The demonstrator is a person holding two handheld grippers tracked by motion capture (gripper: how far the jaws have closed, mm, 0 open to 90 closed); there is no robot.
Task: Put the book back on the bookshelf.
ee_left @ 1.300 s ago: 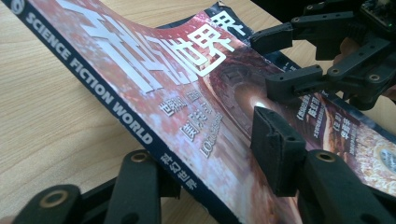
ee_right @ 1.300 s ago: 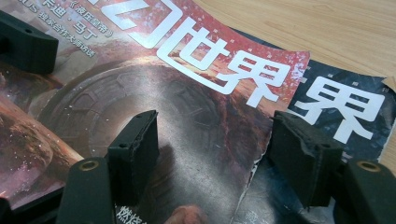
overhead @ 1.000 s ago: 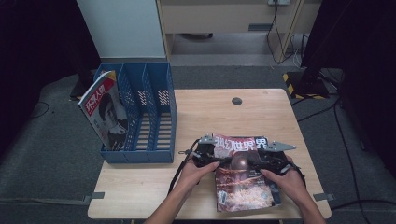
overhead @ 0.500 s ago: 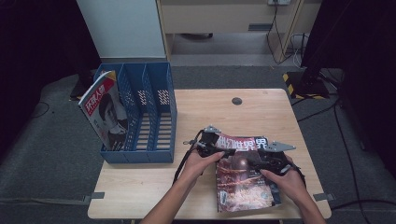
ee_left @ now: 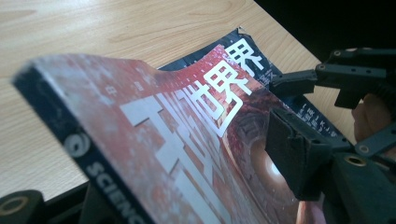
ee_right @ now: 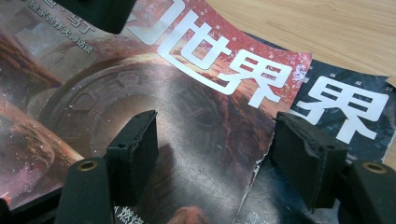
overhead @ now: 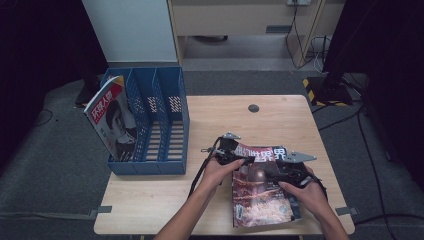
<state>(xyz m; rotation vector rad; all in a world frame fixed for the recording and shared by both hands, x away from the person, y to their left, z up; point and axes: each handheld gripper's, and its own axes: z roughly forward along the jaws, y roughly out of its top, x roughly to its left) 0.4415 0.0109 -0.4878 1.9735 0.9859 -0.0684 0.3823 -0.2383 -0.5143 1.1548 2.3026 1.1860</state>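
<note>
We are lifting the top glossy red magazine (overhead: 257, 192) off the stack (ee_right: 327, 107): left gripper (overhead: 231, 154) half-open with the magazine's spine between its jaws, which have just been closing; right gripper (ee_right: 215, 140) half-open, pads resting on the cover. Next, clamp the spine.

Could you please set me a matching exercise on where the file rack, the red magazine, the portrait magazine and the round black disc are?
1 file rack
2 red magazine
3 portrait magazine
4 black disc

a stands in the rack's leftmost slot
b under both grippers, table's near right
c table's left side
d alone on the table's far part

Pairs: 1-c, 2-b, 3-a, 4-d
</note>
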